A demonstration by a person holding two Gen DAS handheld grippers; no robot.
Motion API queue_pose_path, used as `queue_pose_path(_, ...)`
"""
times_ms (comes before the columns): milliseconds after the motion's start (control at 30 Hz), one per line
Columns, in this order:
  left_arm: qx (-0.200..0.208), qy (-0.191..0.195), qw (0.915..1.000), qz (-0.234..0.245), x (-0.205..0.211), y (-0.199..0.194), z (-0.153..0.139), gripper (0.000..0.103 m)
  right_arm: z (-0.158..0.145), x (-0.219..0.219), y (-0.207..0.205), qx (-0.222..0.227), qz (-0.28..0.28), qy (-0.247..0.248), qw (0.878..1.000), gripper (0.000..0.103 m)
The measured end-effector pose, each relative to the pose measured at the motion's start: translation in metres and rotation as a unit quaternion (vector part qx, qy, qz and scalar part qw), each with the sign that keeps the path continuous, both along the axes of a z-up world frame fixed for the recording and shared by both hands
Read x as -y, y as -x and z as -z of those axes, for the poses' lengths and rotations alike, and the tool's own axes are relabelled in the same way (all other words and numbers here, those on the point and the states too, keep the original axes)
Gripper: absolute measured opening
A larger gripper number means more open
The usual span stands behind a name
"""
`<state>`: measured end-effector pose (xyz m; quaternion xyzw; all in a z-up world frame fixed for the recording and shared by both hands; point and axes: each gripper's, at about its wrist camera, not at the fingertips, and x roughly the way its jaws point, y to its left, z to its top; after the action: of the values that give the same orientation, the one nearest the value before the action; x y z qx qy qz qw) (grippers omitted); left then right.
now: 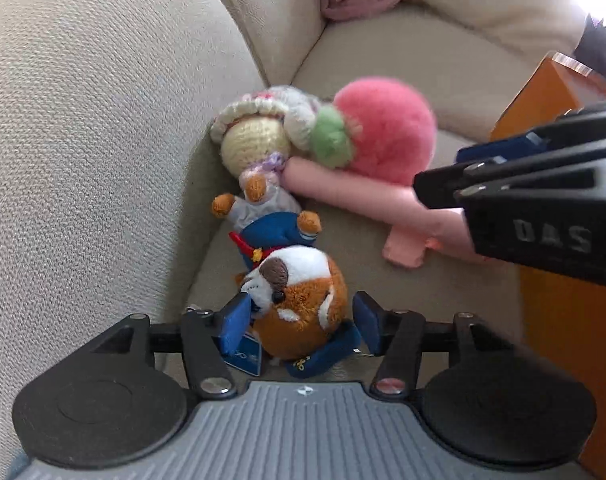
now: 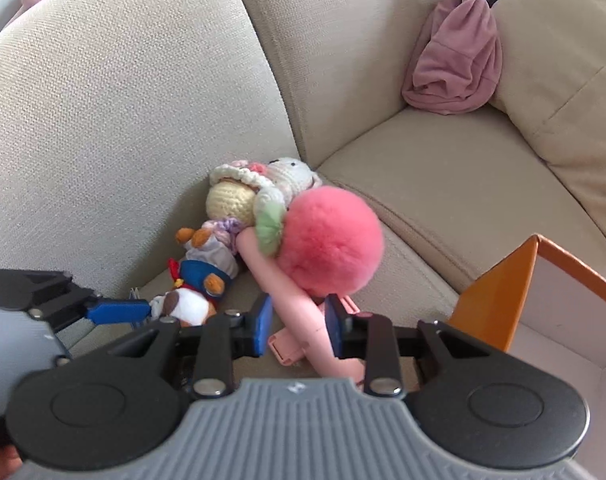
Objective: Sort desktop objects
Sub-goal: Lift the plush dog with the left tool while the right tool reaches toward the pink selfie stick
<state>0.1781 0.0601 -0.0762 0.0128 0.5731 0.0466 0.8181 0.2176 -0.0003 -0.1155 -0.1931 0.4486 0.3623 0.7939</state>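
Several plush toys lie in the sofa corner. An orange-and-white guinea pig plush (image 1: 299, 300) in blue clothes sits between the blue pads of my left gripper (image 1: 303, 322), whose jaws are open around it without squeezing. A pink tube-shaped toy (image 2: 299, 300) with a fluffy pink ball (image 2: 333, 248) lies between the pads of my right gripper (image 2: 299, 326), which are apart on either side of it. A crocheted doll (image 1: 255, 136) lies behind, against the backrest. The right gripper also shows in the left wrist view (image 1: 523, 188).
The beige sofa seat (image 2: 443, 184) extends to the right. An orange box with a white inside (image 2: 543, 312) stands at the right. A crumpled mauve cloth (image 2: 459, 52) rests against the far cushions. The big back cushion (image 1: 83, 140) rises at the left.
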Motion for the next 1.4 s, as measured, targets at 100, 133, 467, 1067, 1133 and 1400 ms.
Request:
queue_pose_path(100,-0.006,0.012,0.9999,-0.011,-0.006,-0.004,0.007,0.065,0.003,-0.003,0.002,0.004,-0.005,0.004,1.0,0.032)
queue_pose_path(133,-0.006,0.018,0.9997,-0.013,-0.009,-0.004,0.007,0.065,0.004,-0.004,0.003,0.005,-0.006,0.004,1.0,0.032)
queue_pose_path(467,0.036,0.152,0.985,-0.074,-0.072,0.015,-0.024,0.054,-0.005,-0.023,0.003,0.019,-0.025,0.004,0.999,0.032)
queue_pose_path(1067,0.138,0.25,0.952,-0.109,-0.142,0.026,-0.069,0.054,0.016,-0.091,-0.023,0.042,-0.126,0.038,0.99,0.044)
queue_pose_path(1133,0.15,0.249,0.9501,-0.114,-0.147,0.026,-0.073,0.053,0.022,-0.099,-0.024,0.059,-0.157,0.047,0.985,0.048)
queue_pose_path(1400,0.148,0.258,0.9476,-0.116,-0.151,0.017,-0.07,0.053,0.047,-0.131,-0.029,0.087,-0.253,0.077,0.961,0.065)
